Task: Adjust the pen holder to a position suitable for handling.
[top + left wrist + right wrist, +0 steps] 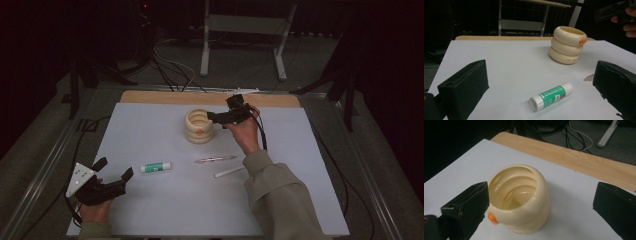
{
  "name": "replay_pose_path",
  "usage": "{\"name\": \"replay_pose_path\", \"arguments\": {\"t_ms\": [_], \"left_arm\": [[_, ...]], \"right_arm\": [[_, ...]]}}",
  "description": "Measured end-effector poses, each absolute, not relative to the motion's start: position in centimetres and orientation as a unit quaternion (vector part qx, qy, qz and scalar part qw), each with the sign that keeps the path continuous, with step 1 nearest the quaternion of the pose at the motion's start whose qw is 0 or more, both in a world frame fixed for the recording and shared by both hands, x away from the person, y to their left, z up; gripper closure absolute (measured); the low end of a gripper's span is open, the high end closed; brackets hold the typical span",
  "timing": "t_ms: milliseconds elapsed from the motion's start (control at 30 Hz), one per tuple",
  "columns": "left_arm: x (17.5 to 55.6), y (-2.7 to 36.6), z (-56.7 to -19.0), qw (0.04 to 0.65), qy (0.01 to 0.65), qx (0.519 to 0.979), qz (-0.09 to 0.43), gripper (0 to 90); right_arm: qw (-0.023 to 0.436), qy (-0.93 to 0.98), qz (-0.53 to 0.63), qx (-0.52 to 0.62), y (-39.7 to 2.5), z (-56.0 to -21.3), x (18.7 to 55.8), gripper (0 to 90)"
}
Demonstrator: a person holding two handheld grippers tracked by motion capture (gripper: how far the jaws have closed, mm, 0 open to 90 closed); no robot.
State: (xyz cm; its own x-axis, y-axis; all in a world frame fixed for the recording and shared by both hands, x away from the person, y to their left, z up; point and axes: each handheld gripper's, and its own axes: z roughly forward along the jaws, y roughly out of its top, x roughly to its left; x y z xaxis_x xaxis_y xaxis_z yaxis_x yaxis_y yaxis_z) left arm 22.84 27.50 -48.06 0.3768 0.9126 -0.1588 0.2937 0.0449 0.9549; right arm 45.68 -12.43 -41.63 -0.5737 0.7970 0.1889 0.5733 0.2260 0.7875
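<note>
The right gripper (pixel 214 118) is hovering, jaws spread wide, over the cream ringed cup (pixel 199 126) at upper centre of the high view. The left gripper (pixel 116 170), jaws apart, is resting lower left beside the glue stick (pixel 155 167).

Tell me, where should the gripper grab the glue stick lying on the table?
Probably across the middle of the green label on the glue stick, coming straight down from above. It lies flat on its side, so its round body could roll; closing across the width should steady it. The left gripper, jaws open, is nearest.
</note>
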Motion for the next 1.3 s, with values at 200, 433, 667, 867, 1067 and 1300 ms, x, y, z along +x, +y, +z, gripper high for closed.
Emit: {"name": "replay_pose_path", "arguments": {"t_ms": [200, 433, 667, 867, 1067, 1300], "left_arm": [[22.9, 27.6, -48.1, 0.543, 0.479, 0.628, 0.284, 0.5], [22.9, 27.6, -48.1, 0.545, 0.480, 0.627, 0.283, 0.5], [22.9, 27.8, -48.2, 0.547, 0.481, 0.625, 0.281, 0.5], [22.8, 27.8, -48.1, 0.546, 0.481, 0.625, 0.282, 0.5], [22.8, 27.7, -48.1, 0.545, 0.481, 0.626, 0.283, 0.5], [22.8, 27.6, -48.1, 0.542, 0.479, 0.629, 0.284, 0.5]], "right_arm": [[0.129, 0.778, 0.418, 0.452, -11.1, -42.0, 46.7, 11.5], [0.130, 0.782, 0.369, 0.486, -9.0, -43.9, 47.8, 46.2], [0.140, 0.783, 0.326, 0.511, -7.9, -45.7, 48.3, 75.4], [0.162, 0.787, 0.313, 0.507, -8.0, -45.4, 47.8, 77.7], [0.162, 0.785, 0.312, 0.510, -9.0, -44.7, 47.0, 77.5], [0.162, 0.783, 0.309, 0.515, -10.4, -44.6, 46.0, 77.5]]}}
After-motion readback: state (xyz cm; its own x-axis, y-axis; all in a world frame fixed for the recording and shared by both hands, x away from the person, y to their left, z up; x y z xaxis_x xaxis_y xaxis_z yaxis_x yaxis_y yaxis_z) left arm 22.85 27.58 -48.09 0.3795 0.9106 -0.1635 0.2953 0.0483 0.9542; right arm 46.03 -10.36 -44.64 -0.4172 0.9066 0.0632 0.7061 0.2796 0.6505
